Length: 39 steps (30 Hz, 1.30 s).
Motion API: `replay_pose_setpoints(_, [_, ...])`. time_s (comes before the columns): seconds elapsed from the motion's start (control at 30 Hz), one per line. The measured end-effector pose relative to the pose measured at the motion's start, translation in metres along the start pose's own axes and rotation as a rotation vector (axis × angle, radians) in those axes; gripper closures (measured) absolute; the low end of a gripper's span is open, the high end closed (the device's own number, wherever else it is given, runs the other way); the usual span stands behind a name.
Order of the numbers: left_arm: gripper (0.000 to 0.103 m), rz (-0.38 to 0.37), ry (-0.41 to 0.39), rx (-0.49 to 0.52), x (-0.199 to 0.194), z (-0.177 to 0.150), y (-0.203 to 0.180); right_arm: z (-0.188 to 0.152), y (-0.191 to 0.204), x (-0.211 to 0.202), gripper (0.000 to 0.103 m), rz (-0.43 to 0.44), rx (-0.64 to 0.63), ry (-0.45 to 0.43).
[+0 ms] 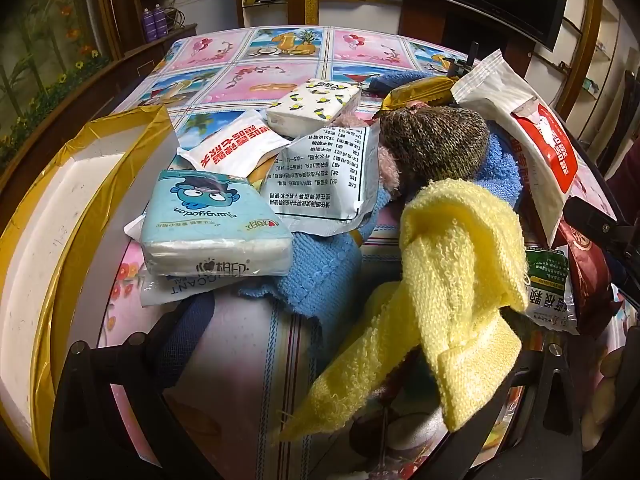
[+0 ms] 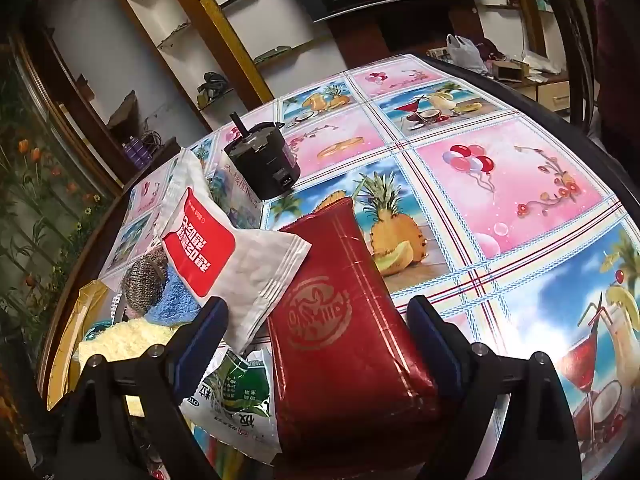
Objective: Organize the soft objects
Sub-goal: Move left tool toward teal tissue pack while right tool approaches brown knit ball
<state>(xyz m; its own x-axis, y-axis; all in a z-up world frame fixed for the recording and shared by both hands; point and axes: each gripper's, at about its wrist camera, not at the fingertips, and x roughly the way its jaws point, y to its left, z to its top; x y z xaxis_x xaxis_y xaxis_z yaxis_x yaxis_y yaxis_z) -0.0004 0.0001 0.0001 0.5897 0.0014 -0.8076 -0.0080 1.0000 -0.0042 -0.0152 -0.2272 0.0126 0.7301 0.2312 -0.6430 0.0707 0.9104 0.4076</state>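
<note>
Beside red pouch (image 2: 344, 344): white sachet (image 2: 240, 256) (overlapping).

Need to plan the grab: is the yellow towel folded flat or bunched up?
Bunched up. The yellow towel drapes in loose folds over the pile, one end hanging toward the camera, not laid flat.

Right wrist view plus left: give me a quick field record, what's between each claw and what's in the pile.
surface: table with a picture-tile cloth
right claw: open, red packet between the fingers, pads not pressing
left claw: open, yellow towel draped between the fingers
pile: blue towel, knitted ball, tissue pack, white pouch with red label, green packet
left edge: white box with gold tape
far side: black device
</note>
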Motion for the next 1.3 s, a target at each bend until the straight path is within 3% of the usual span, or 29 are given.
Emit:
replay_pose_setpoints(0.2, [0.0, -0.006, 0.001, 0.015, -0.003, -0.004, -0.003, -0.001, 0.007, 0.001, 0.012, -0.052, -0.032, 0.015])
replay_pose_setpoints(0.33, [0.0, -0.031, 0.017, 0.05, -0.008, -0.009, -0.01, -0.002, 0.016, 0.006, 0.01, -0.095, -0.151, 0.081])
replay_pose_setpoints(0.53, [0.0, -0.044, 0.014, 0.071, -0.02, -0.024, -0.014, -0.006, 0.021, 0.007, 0.006, -0.094, -0.183, 0.092])
replay_pose_setpoints(0.63, [0.002, -0.079, 0.057, 0.104, -0.03, -0.032, -0.016, -0.008, 0.023, 0.008, 0.006, -0.106, -0.205, 0.099])
replay_pose_setpoints(0.67, [0.005, -0.095, 0.052, 0.097, -0.035, -0.036, -0.013, -0.008, 0.025, 0.008, 0.006, -0.109, -0.21, 0.1])
replay_pose_setpoints(0.87, [0.005, -0.176, -0.058, -0.006, -0.084, -0.045, 0.019, -0.009, 0.026, 0.009, 0.006, -0.129, -0.222, 0.106])
replay_pose_setpoints(0.97, [0.005, -0.268, -0.062, -0.065, -0.099, -0.059, 0.038, -0.007, 0.023, 0.005, 0.007, -0.162, -0.201, 0.079])
replay_pose_setpoints(1.07, [0.005, -0.339, -0.102, -0.133, -0.117, -0.075, 0.062, -0.003, 0.026, -0.026, 0.007, -0.203, -0.199, -0.082])
replay_pose_setpoints(1.13, [0.005, -0.329, -0.178, -0.142, -0.129, -0.083, 0.075, -0.002, 0.034, -0.055, 0.007, -0.153, -0.191, -0.156])
replay_pose_setpoints(1.2, [0.005, -0.306, -0.227, -0.138, -0.135, -0.089, 0.086, -0.003, 0.049, -0.075, 0.007, -0.059, -0.206, -0.165])
replay_pose_setpoints(1.3, [0.005, -0.28, -0.171, -0.117, -0.131, -0.092, 0.093, -0.006, 0.093, -0.071, 0.007, 0.059, -0.339, -0.067])
